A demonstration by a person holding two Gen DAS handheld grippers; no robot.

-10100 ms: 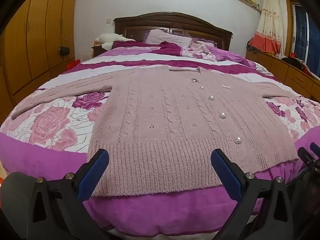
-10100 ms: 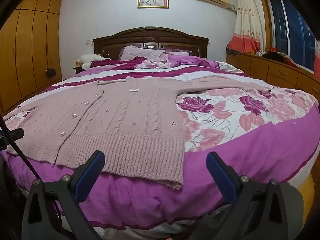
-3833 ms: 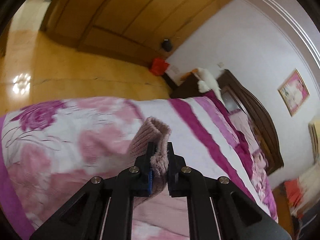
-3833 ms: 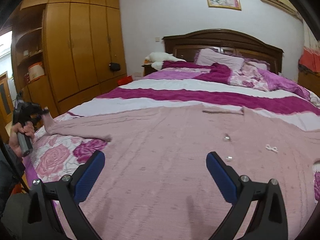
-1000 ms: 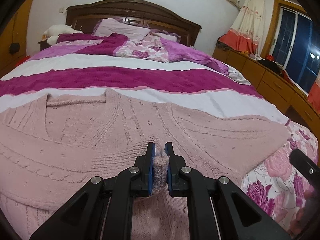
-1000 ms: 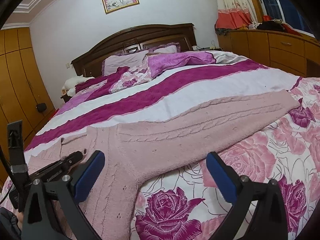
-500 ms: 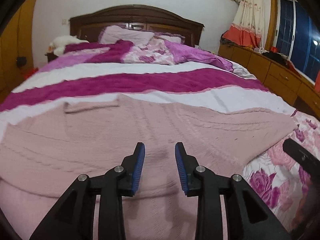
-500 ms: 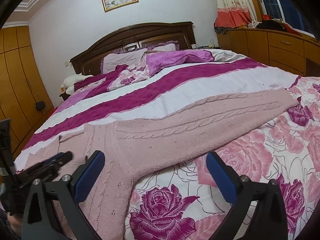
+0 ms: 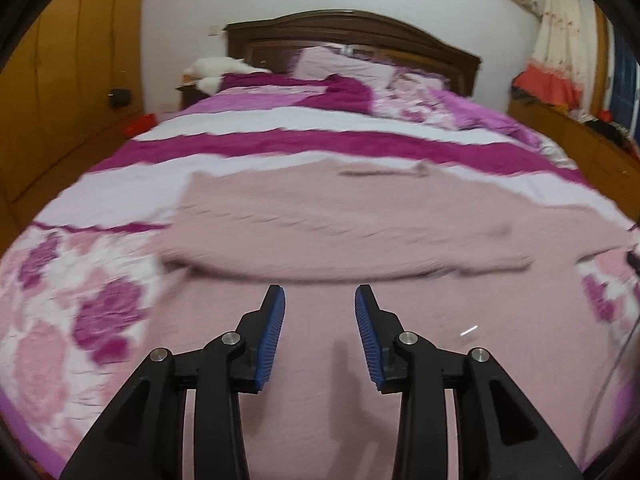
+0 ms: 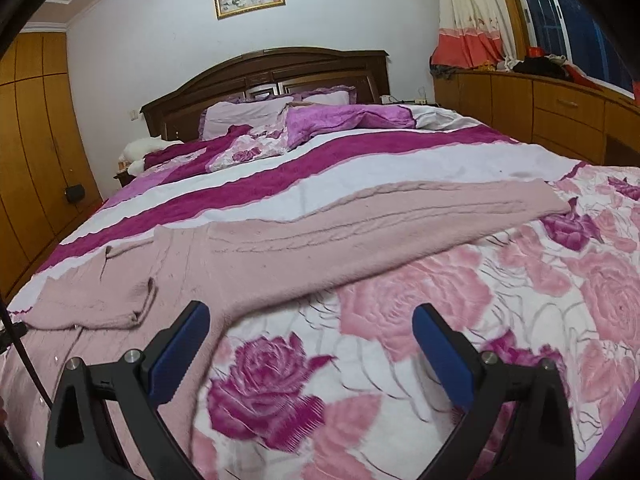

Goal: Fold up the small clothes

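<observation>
A pale pink knitted cardigan [image 9: 360, 220] lies flat on the bed. Its left sleeve [image 9: 340, 256] is folded across the chest, the cuff [image 10: 136, 300] resting near the middle. The other sleeve [image 10: 400, 216] stretches out to the right over the quilt. My left gripper [image 9: 320, 300] hovers above the cardigan's lower body, its jaws opening with nothing between them; the left wrist view is blurred by motion. My right gripper [image 10: 312, 320] stands wide open and empty over the floral quilt, just right of the cardigan's side edge.
The bed [image 10: 520, 280] has a rose-patterned quilt with magenta and white bands. Pillows [image 10: 248, 116] and a crumpled purple cover lie by the dark headboard [image 10: 264, 72]. Wooden wardrobes [image 9: 60, 100] stand left, a low wooden cabinet [image 10: 560, 112] right.
My left gripper let go of the sleeve cuff, opened, and swept left and back over the cardigan. The folded sleeve stays lying across the chest. The right gripper shifted slightly.
</observation>
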